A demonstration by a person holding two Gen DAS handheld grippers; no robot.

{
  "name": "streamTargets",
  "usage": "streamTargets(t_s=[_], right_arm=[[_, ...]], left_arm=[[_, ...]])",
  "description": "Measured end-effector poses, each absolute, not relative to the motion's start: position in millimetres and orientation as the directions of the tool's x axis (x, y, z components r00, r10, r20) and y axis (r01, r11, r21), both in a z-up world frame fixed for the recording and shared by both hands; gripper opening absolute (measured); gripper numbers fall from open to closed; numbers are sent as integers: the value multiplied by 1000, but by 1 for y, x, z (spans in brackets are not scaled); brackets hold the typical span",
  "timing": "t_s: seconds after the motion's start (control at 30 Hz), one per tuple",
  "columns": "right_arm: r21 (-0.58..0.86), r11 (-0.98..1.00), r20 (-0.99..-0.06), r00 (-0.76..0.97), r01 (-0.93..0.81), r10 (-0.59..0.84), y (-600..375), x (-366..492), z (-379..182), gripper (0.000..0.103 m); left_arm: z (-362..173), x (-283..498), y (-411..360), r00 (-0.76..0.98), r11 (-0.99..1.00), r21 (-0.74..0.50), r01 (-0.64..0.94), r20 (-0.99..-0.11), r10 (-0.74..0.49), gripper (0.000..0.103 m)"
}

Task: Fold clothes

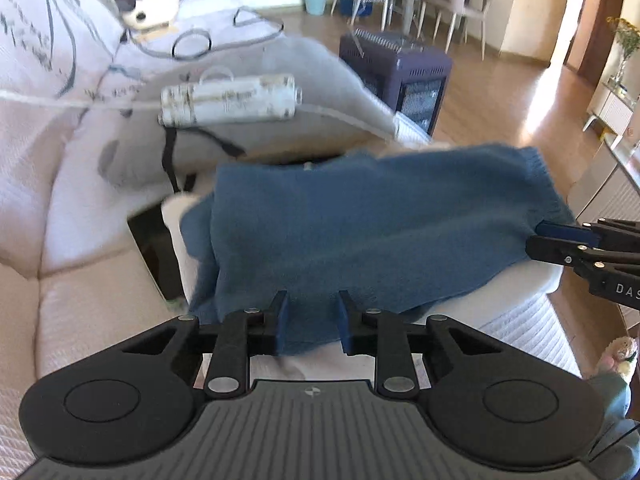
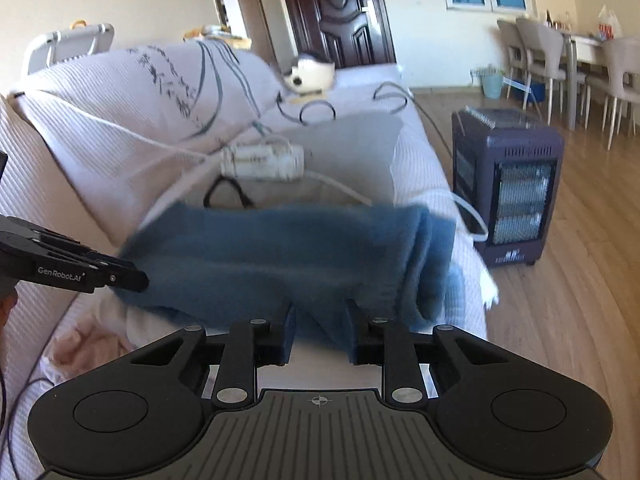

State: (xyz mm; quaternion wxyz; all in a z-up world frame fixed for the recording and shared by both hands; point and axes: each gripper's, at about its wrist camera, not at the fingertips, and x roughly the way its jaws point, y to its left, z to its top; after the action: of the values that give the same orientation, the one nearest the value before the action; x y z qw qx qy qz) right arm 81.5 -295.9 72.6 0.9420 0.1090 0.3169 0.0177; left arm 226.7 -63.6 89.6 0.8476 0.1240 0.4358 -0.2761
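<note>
A blue knit sweater (image 1: 360, 232) is stretched out over the white sofa, blurred by motion. My left gripper (image 1: 314, 320) is shut on its near edge, with cloth bunched between the blue pads. In the right wrist view the left gripper (image 2: 136, 280) pinches the sweater (image 2: 280, 256) at its left corner. My right gripper (image 2: 320, 328) is shut on the hem nearest it, beside a folded-over stack of layers. From the left wrist view the right gripper (image 1: 538, 238) clamps the sweater's right edge.
Under the sweater is a sofa (image 1: 80, 300) with a printed pillow (image 2: 120, 100), a white rolled bundle (image 1: 228, 100), a black strap, cable loops and a plush toy (image 2: 308, 74). A dark heater (image 2: 508, 184) stands on the wood floor to the right. Dining chairs are beyond it.
</note>
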Motion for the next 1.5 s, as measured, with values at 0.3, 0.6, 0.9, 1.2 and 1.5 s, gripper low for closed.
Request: streamTargets(t_s=[0.3, 0.6, 0.9, 1.2, 1.5], right_arm=[[248, 964, -619, 782, 100, 78, -302, 85, 43, 22], [279, 953, -548, 835, 117, 58, -280, 36, 68, 27], [242, 962, -556, 830, 129, 29, -237, -16, 71, 54], [165, 974, -619, 785, 154, -20, -213, -38, 47, 70], [118, 978, -640, 766, 171, -57, -208, -42, 20, 80]], left_arm=[[66, 242, -61, 456, 842, -84, 533, -810, -369, 25], [93, 192, -55, 533, 836, -24, 548, -760, -372, 45], [87, 122, -30, 557, 843, -28, 538, -738, -381, 65], [43, 68, -30, 513, 835, 28, 549, -800, -311, 79], [12, 59, -40, 477, 839, 49, 541, -840, -258, 85]])
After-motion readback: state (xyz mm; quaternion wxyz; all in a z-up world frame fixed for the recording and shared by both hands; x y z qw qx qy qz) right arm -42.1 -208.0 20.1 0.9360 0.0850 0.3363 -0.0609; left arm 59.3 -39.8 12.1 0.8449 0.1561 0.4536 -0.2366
